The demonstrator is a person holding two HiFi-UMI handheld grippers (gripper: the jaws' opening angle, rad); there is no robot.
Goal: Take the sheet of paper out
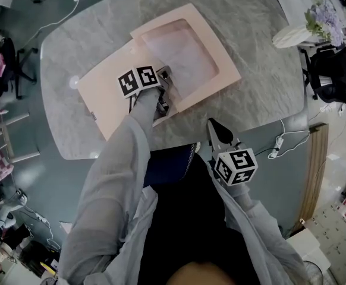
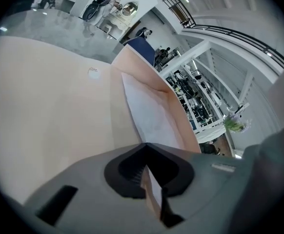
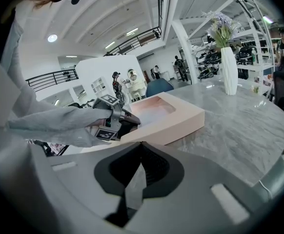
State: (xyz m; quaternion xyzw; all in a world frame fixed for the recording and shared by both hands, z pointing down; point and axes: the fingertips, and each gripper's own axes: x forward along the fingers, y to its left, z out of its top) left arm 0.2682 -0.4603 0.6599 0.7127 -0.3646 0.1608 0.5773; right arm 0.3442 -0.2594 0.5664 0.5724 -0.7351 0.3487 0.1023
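**Left jaws pinch the paper at the box's near edge**

The paper, a pale sheet, lies flat inside the open pink box and fills most of its shallow well. Its near corner runs up into the left gripper, whose jaws are pressed together on it at the box's near rim. In the left gripper view a white strip and a pink one both show in the narrow slit between the jaws, so the rim may be caught along with the paper; the view is too close to be sure.

The lid lies flat to the left of the box and touches it along one side (same pink, with a small round sticker near its middle). A grey sleeve reaches over the lid's near corner to the left gripper.

The right gripper hangs off the near edge of the surface, well apart from the box and pointing toward it. Its jaws are together with nothing between them.

The surface is grey marble with rounded corners. At its far right edge stands a white vase with lilac flowers, well apart from the box. A black chair stands just beyond that side.
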